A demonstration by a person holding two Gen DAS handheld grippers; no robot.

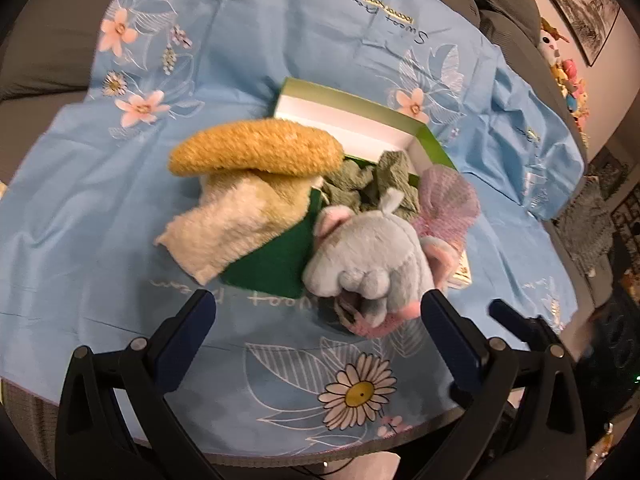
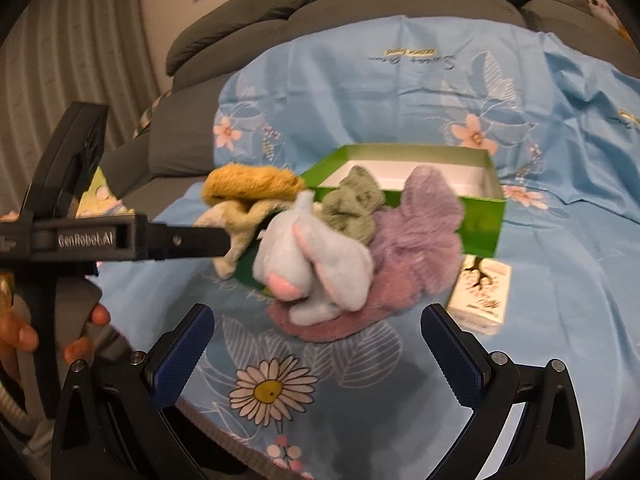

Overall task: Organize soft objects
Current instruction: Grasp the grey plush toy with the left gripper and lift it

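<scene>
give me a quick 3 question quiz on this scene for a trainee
1. True or false: the green box is closed with a lid.
2. What lies right in front of the box on the cloth: A) grey plush toy B) a book C) a cup?
3. Are the left gripper and right gripper holding anything?

Key: 1 false, it is open on top. 2 A. 3 No, both are open and empty.

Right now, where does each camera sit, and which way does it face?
Left wrist: on the left tool, looking forward and down at the green box and grey plush; both fingers show, open.
Right wrist: on the right tool, facing the same box from lower down; its open fingers, the left tool and a hand show.
Shared: box, plush, yellow knit piece, blue floral cloth.
</scene>
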